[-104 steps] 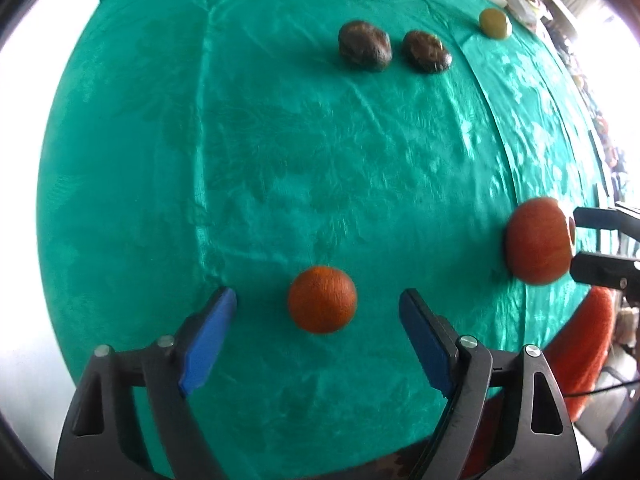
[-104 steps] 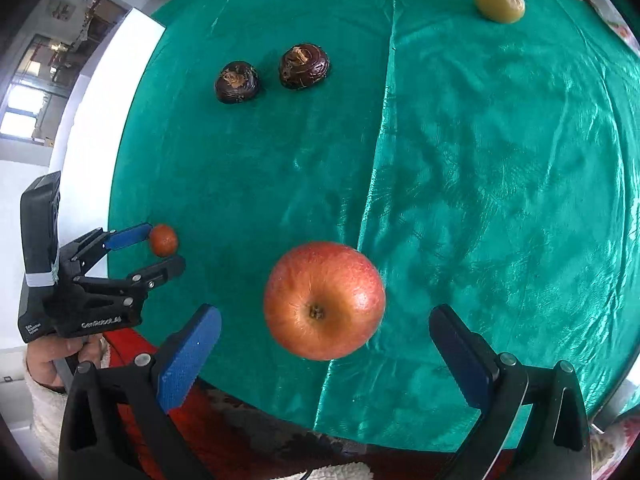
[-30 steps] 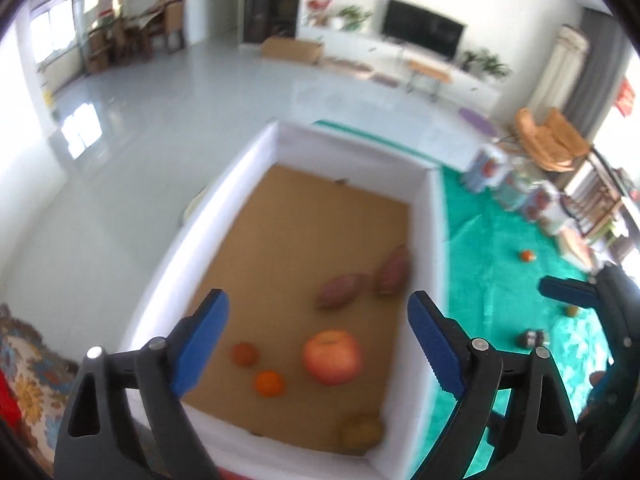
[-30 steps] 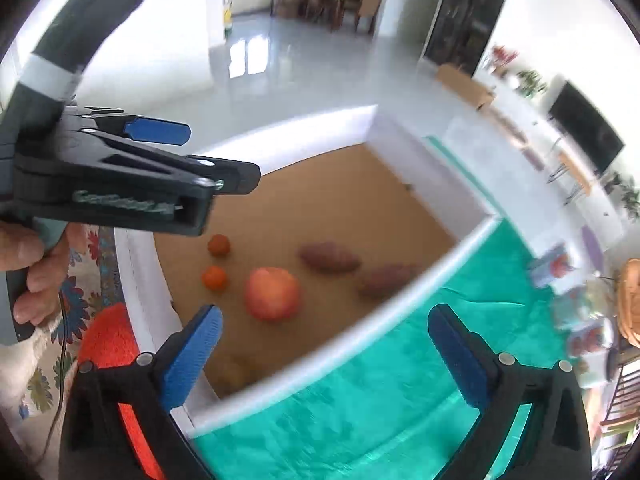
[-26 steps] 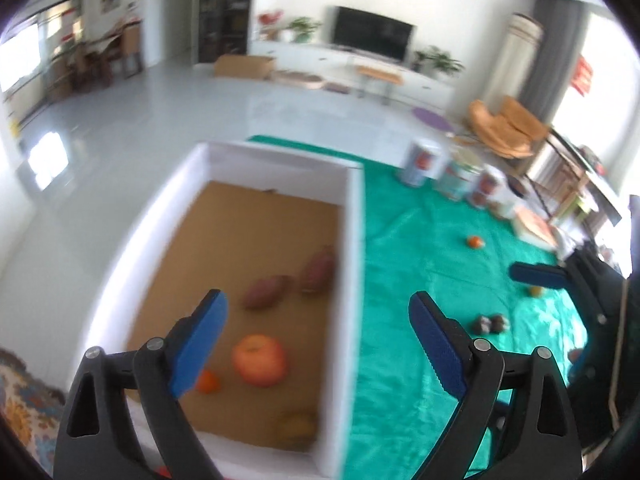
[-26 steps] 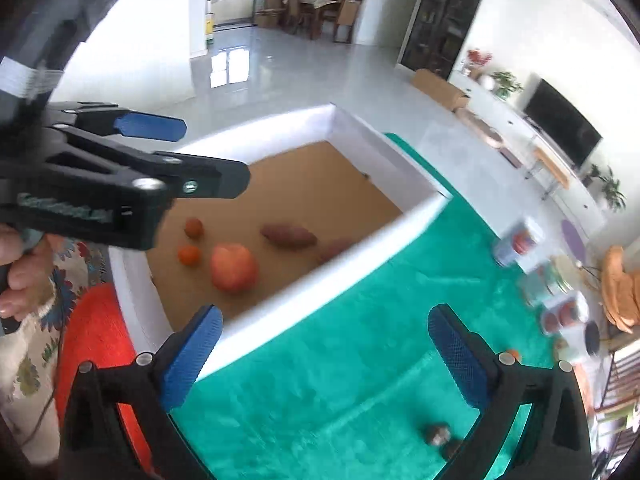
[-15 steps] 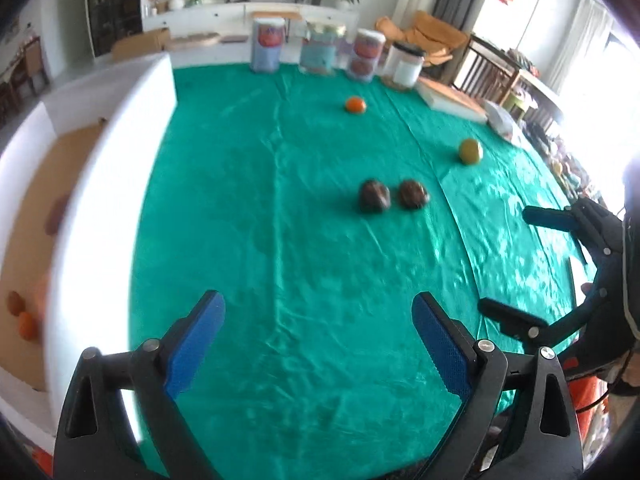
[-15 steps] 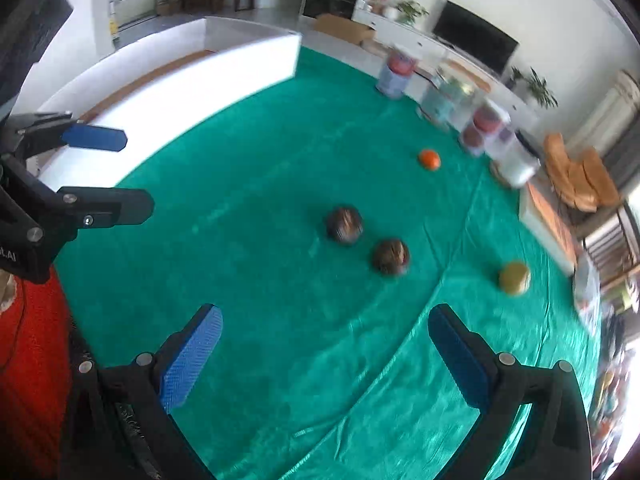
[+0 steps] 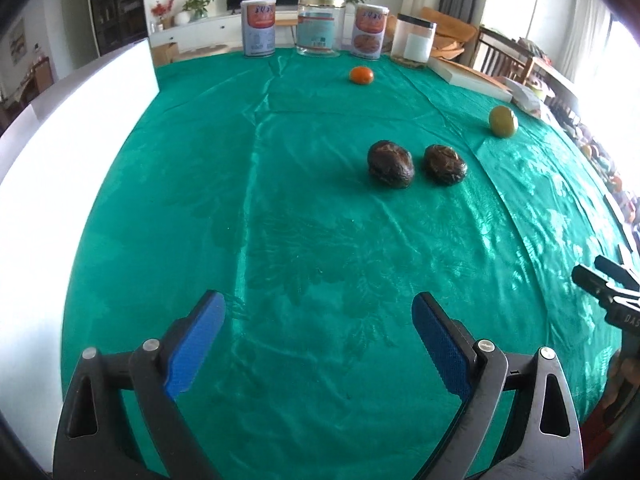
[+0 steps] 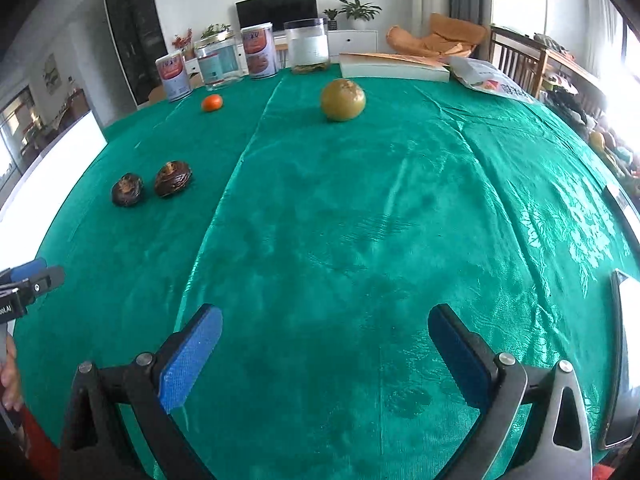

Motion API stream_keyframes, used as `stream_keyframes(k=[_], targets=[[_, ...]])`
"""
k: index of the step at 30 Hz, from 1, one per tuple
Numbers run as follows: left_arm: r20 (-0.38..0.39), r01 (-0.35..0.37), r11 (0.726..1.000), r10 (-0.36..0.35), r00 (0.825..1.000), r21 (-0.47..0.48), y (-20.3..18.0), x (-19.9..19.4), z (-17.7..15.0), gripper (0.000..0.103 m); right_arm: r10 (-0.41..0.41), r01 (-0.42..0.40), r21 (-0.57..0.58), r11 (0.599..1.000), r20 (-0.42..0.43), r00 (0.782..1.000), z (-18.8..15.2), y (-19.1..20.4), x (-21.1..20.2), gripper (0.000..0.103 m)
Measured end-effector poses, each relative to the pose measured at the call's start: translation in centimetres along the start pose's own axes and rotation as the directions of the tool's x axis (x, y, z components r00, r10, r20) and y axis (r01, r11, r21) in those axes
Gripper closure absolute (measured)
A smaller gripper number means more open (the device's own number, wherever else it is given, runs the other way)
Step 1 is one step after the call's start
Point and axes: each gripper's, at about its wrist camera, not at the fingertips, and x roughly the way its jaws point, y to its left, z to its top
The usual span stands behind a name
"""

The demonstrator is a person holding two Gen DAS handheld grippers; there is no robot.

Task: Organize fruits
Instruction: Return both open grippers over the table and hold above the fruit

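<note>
Two dark brown wrinkled fruits (image 9: 390, 163) (image 9: 445, 164) lie side by side mid-table on the green cloth (image 9: 304, 240); the right wrist view shows them at the left (image 10: 128, 189) (image 10: 173, 179). A small orange fruit (image 9: 361, 75) (image 10: 211, 103) sits far back near the jars. A yellow-green round fruit (image 9: 503, 121) (image 10: 343, 100) rests at the far right. My left gripper (image 9: 318, 338) hovers open and empty over the near cloth. My right gripper (image 10: 326, 346) is likewise open and empty, well short of the yellow-green fruit.
Several jars and cans (image 9: 320, 26) stand along the far edge, with a book (image 10: 394, 67) and a white bag (image 10: 492, 78) beside them. A white box wall (image 9: 68, 132) runs along the left. A dark flat device (image 10: 626, 356) lies at the right edge.
Both grippers have swung away from the white box, where the apple and small orange fruit now lie, back over the green cloth, and stand lower and closer to the remaining fruits.
</note>
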Motion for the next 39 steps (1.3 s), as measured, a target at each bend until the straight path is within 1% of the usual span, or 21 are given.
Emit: stream_keyframes(k=[4, 5, 8, 14, 19, 23, 39], targets=[[-0.002, -0.021, 1.0, 0.021, 1.0, -0.002, 0.3, 1.1, -0.7, 0.007, -0.004, 0.004, -0.007, 1.0, -0.01, 1.0, -0.5, 0.1, 0.4, 0.001], [0.015, -0.03, 1.0, 0.03, 0.999, -0.001, 0.3, 1.0, -0.8, 0.007, -0.009, 0.009, -0.012, 1.0, -0.004, 1.0, -0.5, 0.2, 0.3, 0.001], [0.019, -0.023, 1.0, 0.023, 1.0, -0.012, 0.5, 1.1, -0.7, 0.007, -0.022, 0.022, -0.016, 1.0, -0.014, 1.0, -0.5, 0.4, 0.7, 0.001], [0.019, -0.062, 0.998, 0.062, 0.998, 0.012, 0.0, 1.3, -0.9, 0.006, -0.046, 0.045, -0.019, 0.999, -0.024, 0.999, -0.6, 0.7, 1.0, 0.001], [0.012, -0.061, 0.998, 0.06, 0.998, 0.015, 0.0, 1.4, -1.0, 0.003, -0.085, 0.083, -0.045, 0.996, -0.041, 0.996, -0.5, 1.2, 1.3, 0.0], [0.008, -0.06, 0.998, 0.06, 0.998, 0.018, 0.0, 1.5, -1.0, 0.001, -0.084, 0.083, -0.041, 0.996, -0.041, 0.996, -0.6, 1.1, 1.3, 0.0], [0.008, -0.061, 0.998, 0.061, 0.998, 0.018, -0.1, 1.5, -1.0, 0.001, -0.084, 0.082, -0.041, 0.996, -0.041, 0.996, -0.6, 1.1, 1.3, 0.0]])
